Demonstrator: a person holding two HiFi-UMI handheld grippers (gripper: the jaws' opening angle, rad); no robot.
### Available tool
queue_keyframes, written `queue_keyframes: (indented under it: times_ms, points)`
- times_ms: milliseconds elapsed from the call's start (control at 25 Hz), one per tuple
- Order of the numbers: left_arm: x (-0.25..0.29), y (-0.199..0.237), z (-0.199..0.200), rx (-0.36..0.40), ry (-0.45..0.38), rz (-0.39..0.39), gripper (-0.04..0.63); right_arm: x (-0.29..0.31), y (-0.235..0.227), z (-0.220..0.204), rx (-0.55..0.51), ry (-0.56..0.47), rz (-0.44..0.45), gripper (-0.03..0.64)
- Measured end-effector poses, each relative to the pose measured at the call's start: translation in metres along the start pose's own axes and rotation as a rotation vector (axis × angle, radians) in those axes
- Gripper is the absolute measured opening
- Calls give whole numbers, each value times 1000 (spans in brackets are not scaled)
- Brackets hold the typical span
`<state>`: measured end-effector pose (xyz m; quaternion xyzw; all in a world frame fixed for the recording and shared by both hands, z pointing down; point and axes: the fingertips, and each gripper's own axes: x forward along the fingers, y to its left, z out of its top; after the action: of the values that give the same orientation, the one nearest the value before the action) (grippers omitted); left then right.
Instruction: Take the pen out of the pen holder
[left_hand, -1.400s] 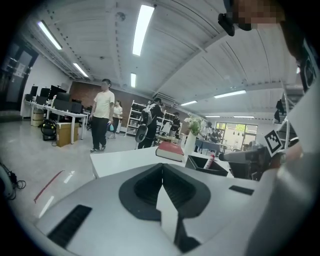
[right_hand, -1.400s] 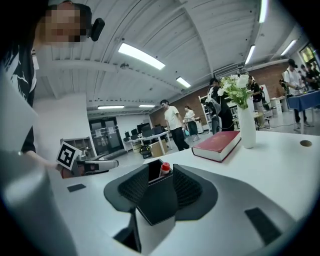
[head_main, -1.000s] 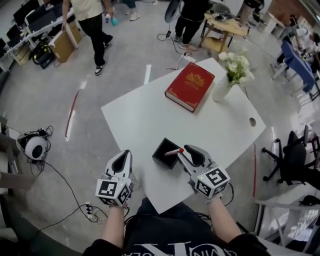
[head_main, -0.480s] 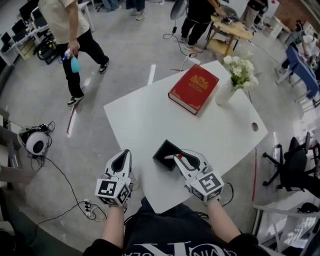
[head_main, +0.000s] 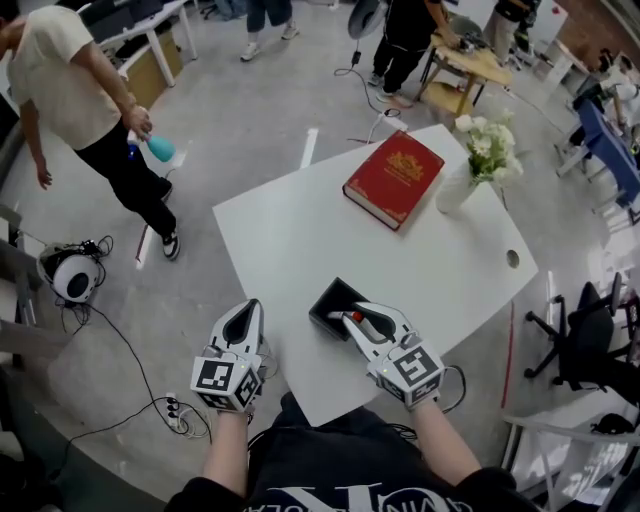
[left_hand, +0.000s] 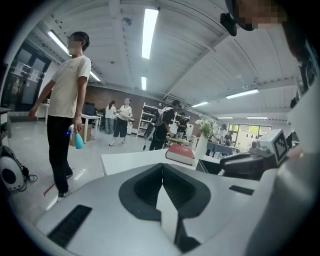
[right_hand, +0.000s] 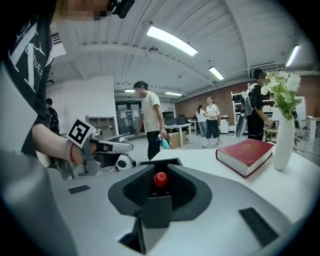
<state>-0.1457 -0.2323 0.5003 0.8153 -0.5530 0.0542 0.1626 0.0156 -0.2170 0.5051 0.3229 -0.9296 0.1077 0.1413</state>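
The right gripper is closing on the red-capped pen, which stands in the black square pen holder at the white table's six o'clock edge. A skewed pull could tip the holder off. The left gripper, at eight o'clock, hangs closed and empty.

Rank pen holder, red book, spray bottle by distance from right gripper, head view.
Right gripper, jaws closing on the pen:
1. Pen holder, at its tips.
2. Red book, far side of table.
3. Teal spray bottle, off the table, upper left.
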Motion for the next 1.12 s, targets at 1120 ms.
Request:
queue_keyframes:
  times_ms: [1120]
  points:
    - [-2,-13,24,36,-51,-25,3,-46,-19,65,41,-180,-42,83]
